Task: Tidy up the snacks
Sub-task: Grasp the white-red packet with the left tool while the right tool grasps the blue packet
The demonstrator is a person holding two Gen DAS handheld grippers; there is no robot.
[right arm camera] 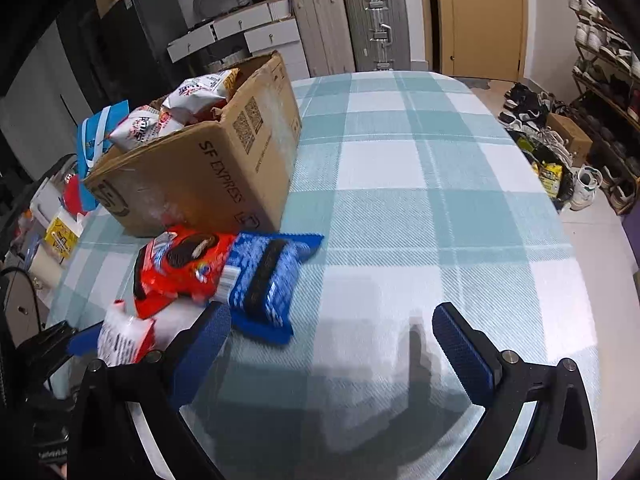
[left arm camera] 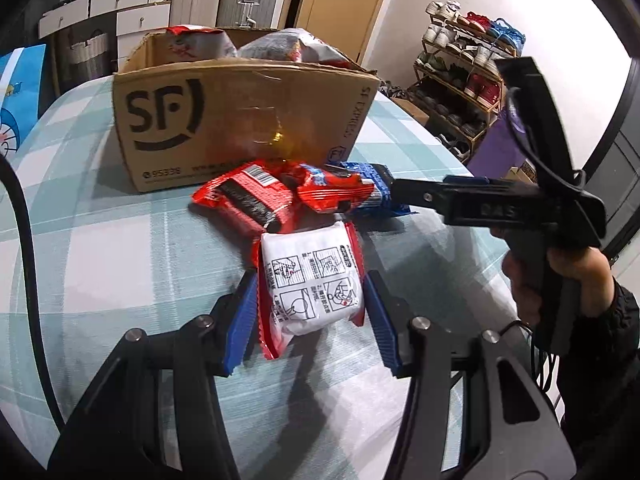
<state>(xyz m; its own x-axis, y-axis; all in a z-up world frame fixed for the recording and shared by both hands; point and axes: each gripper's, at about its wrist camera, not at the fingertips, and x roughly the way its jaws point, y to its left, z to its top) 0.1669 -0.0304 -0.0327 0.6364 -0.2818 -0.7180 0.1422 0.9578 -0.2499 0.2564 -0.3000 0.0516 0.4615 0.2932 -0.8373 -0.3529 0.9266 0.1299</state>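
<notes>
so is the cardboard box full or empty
Holding snacks, though not clearly full: the open cardboard box has white snack bags sticking up past its rim.

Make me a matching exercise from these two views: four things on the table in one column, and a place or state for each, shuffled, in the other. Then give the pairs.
Things
1. white snack packet
2. blue cookie packet
3. cardboard box
4. right gripper

Places or states
A. jaws wide apart, nothing between them
B. clamped between the left gripper pads
C. stands at the back, bags of snacks inside
D. lies flat on the checked cloth beside a red packet

Pairs: 1-B, 2-D, 3-C, 4-A
</notes>
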